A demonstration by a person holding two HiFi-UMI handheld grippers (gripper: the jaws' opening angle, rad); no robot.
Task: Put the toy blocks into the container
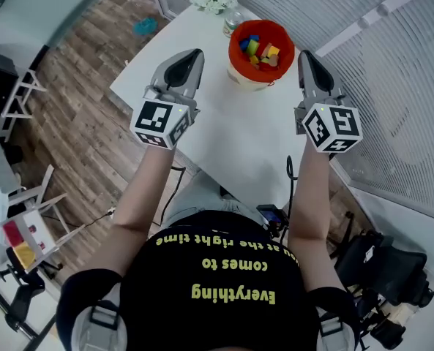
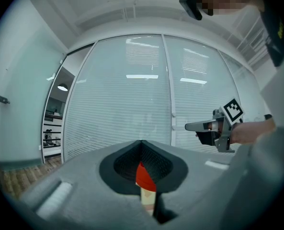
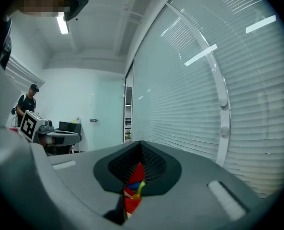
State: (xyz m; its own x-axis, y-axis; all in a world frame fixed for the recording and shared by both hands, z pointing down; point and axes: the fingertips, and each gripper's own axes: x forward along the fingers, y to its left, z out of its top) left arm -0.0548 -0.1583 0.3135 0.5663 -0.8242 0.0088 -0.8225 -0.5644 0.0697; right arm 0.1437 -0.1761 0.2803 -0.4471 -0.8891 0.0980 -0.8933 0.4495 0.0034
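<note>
The red container (image 1: 287, 48), with the toy blocks (image 1: 259, 51) inside, stands on the white bench (image 1: 224, 123) at the upper centre of the head view. It is between the left tool (image 1: 195, 54) and the right tool (image 1: 304, 55) and apart from both. Both tools have their jaws pressed together and pinch nothing.

A black short-sleeved T-shirt (image 1: 217, 320) carries yellow lettering. Ahead of the T-shirt, the grey left gripper (image 1: 194, 54) and right gripper (image 1: 304, 55) each bear a black-and-white marker cube (image 1: 162, 121).
</note>
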